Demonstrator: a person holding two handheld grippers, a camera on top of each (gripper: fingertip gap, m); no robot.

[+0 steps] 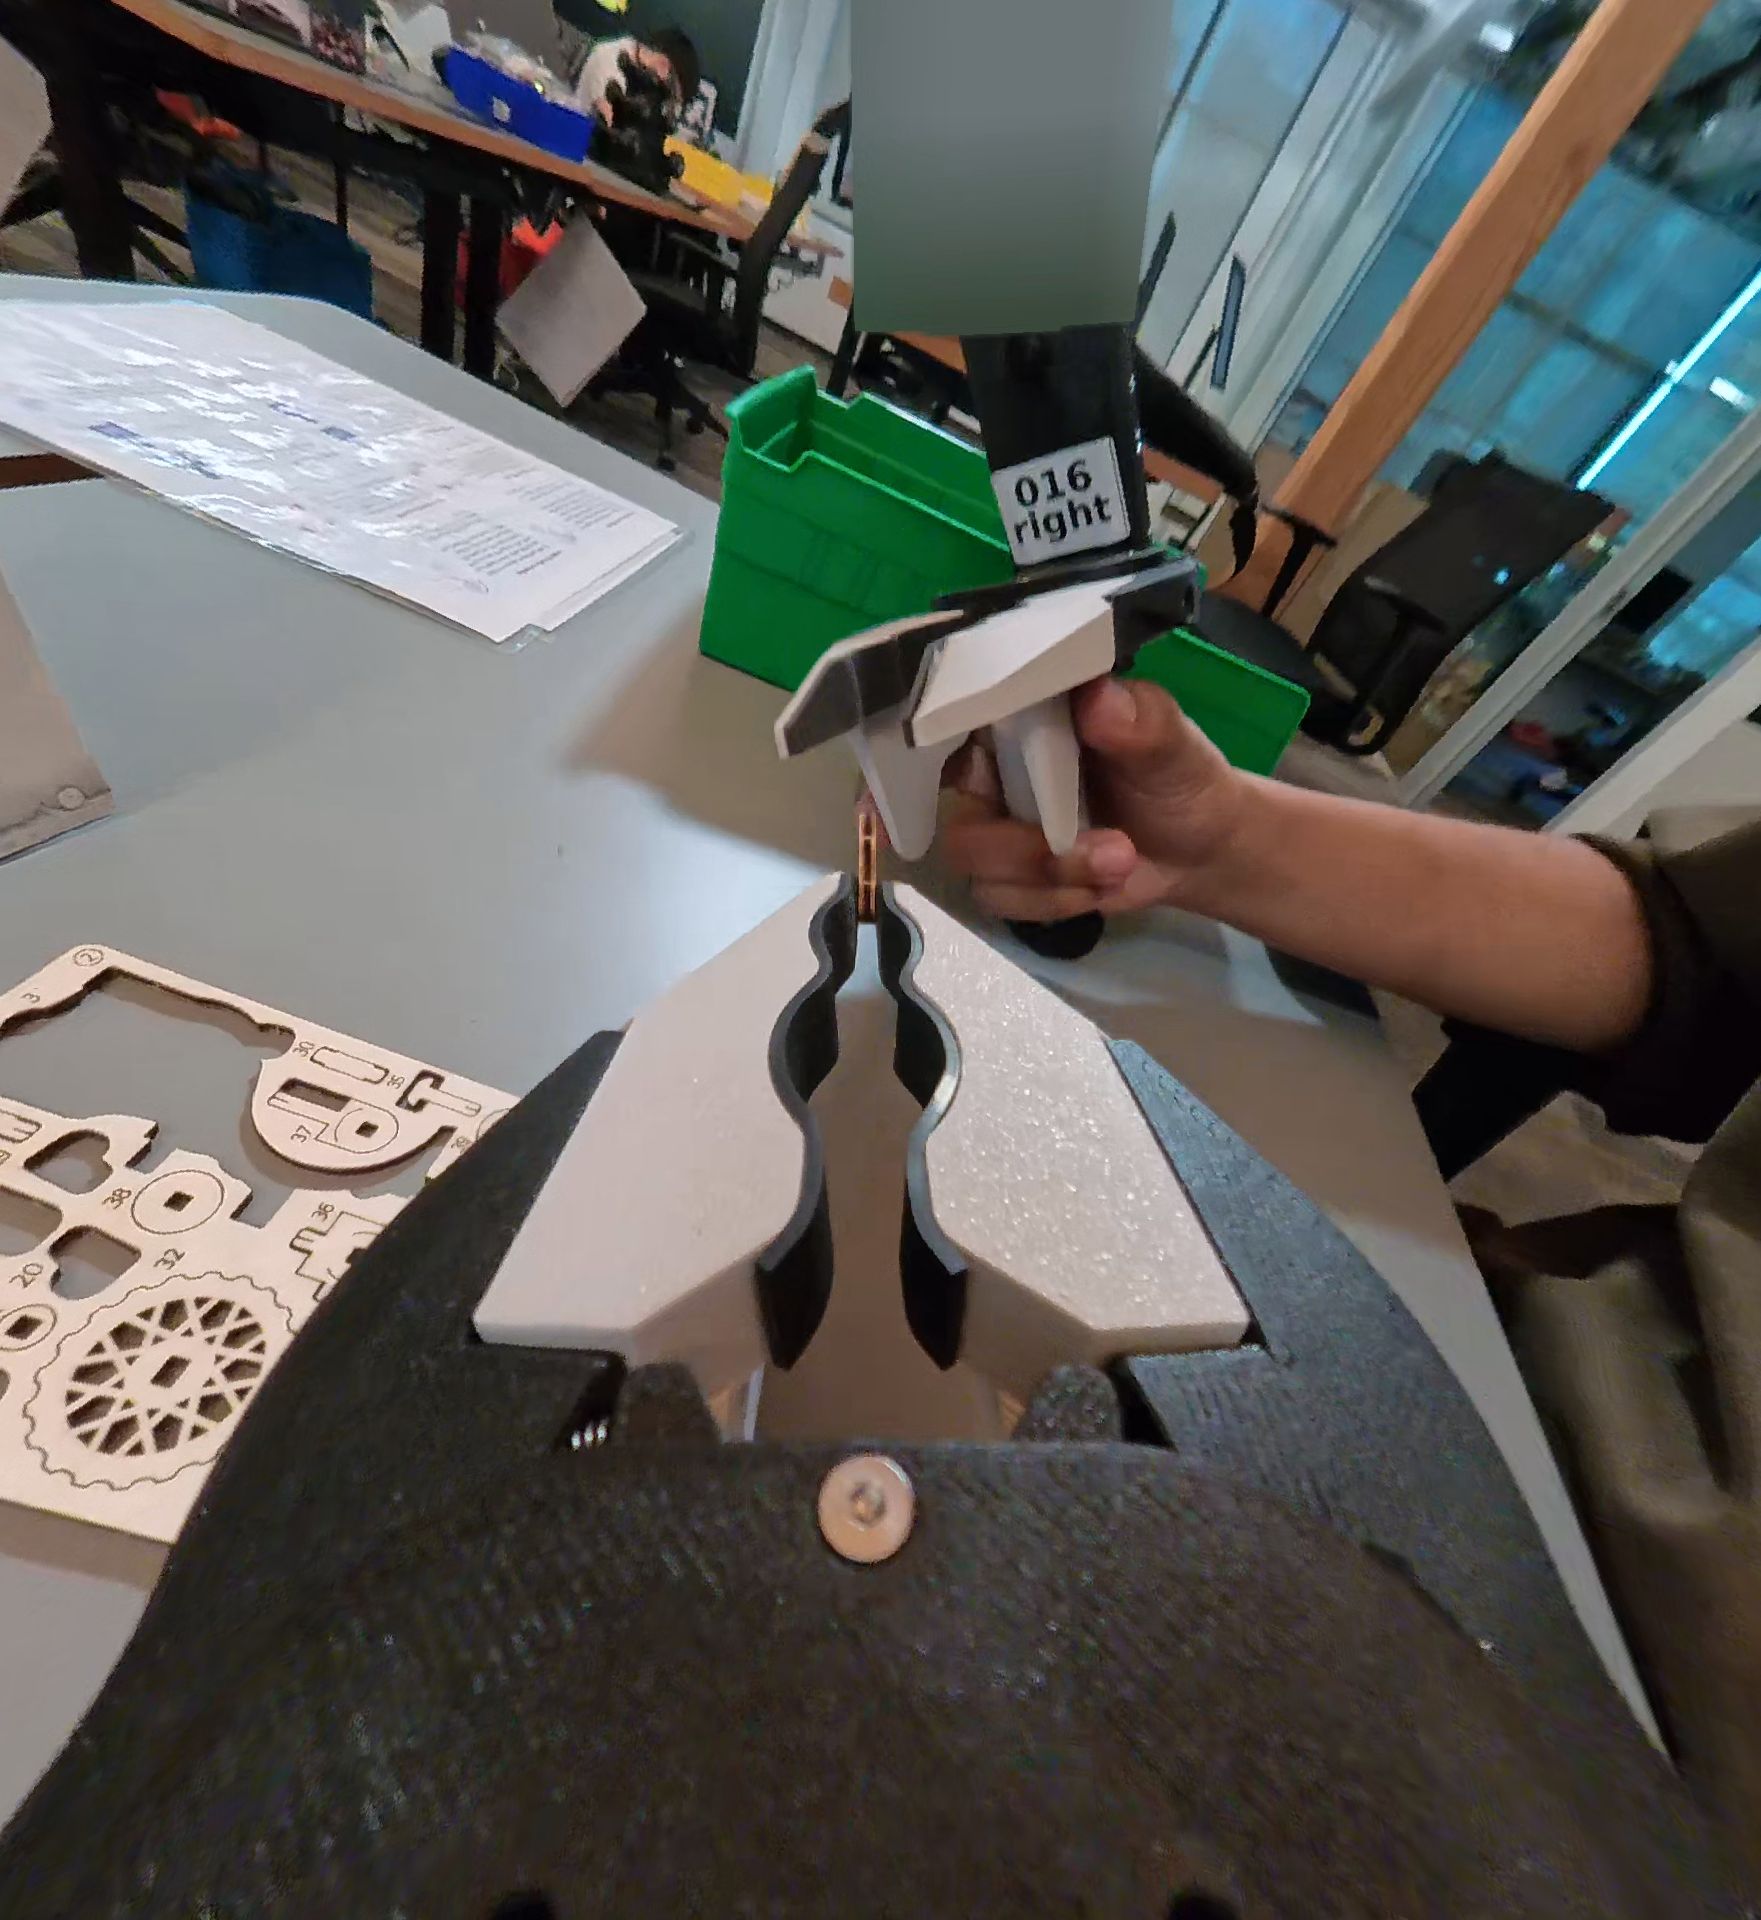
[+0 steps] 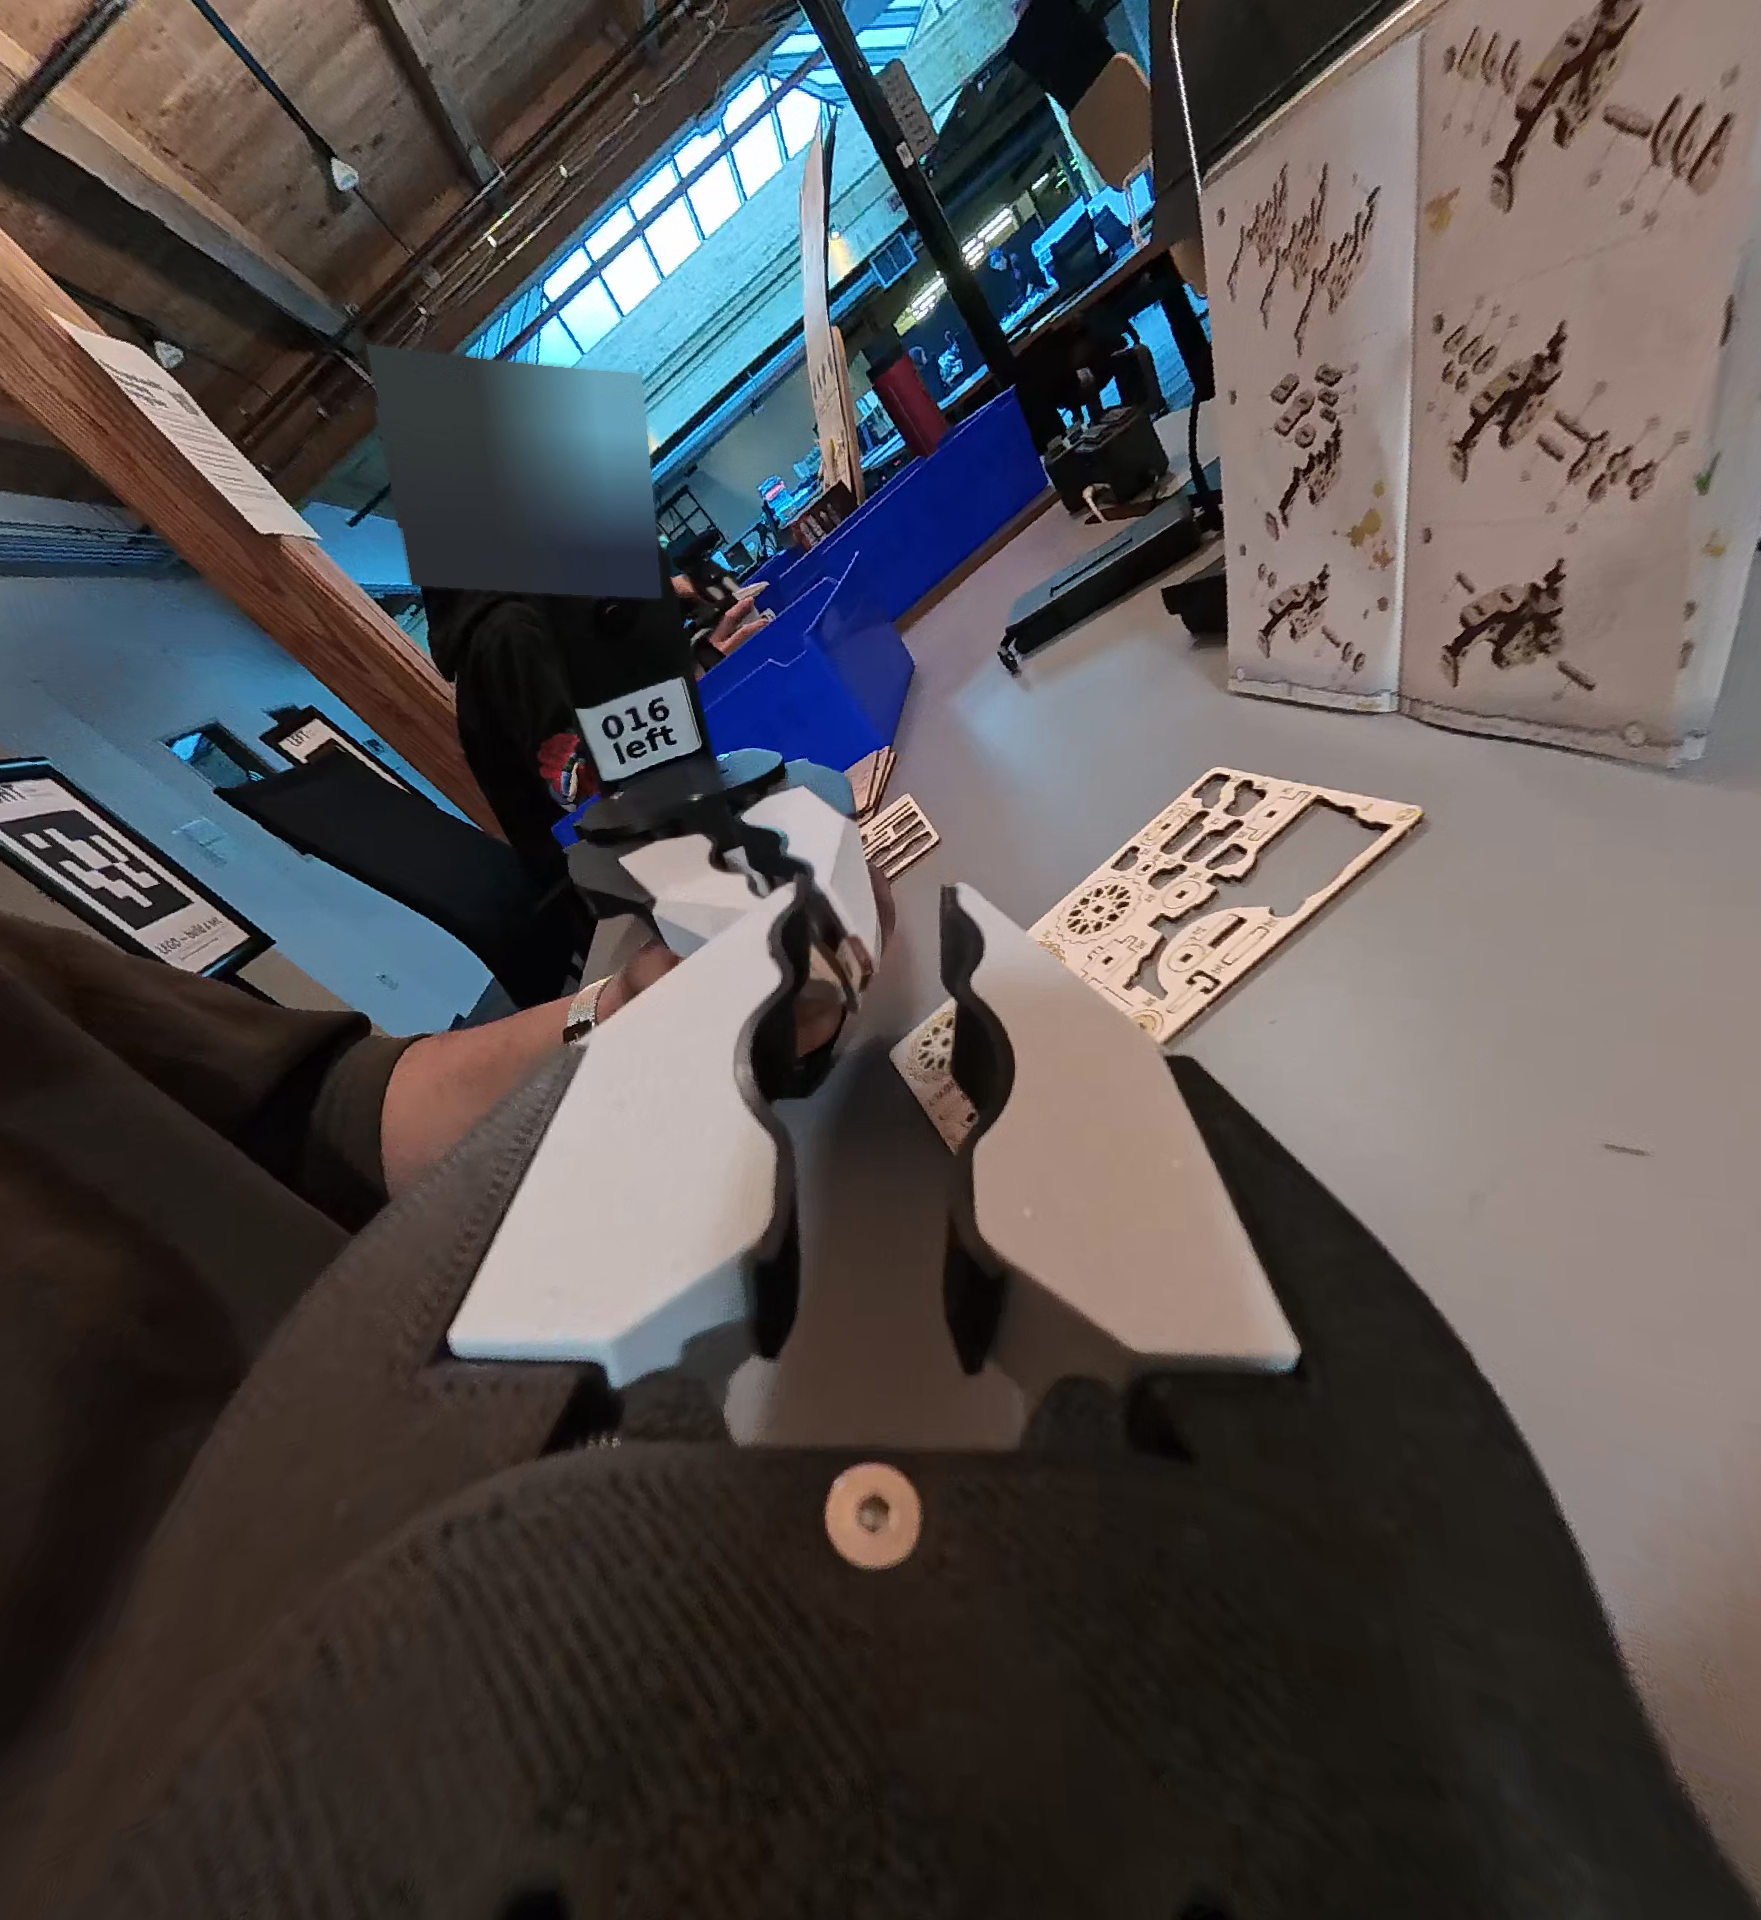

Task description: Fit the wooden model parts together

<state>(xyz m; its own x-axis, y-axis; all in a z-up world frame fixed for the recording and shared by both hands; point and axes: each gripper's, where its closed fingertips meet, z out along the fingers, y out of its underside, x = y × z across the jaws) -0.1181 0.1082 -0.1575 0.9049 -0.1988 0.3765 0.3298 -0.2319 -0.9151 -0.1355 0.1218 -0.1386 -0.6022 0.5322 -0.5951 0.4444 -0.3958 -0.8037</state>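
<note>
Left gripper pinches a small wooden piece edge-on at its tips, above the surface and right of the cut-out wooden sheet. Right gripper stands open, empty. Approach squarely; close gently on the piece's free end.

A white sticker with 2 lines of black print sits on the black stem of the right gripper. A matching sticker sits on the stem of the left gripper.

On the wooden sheet at the table's near left edge, small engraved numbers stand beside the cut-outs.

The sleeved printed pages at the far left edge are too blurred to read.

A framed sign bears a heading over a black-and-white square code. A printed notice hangs on the wooden beam.
</note>
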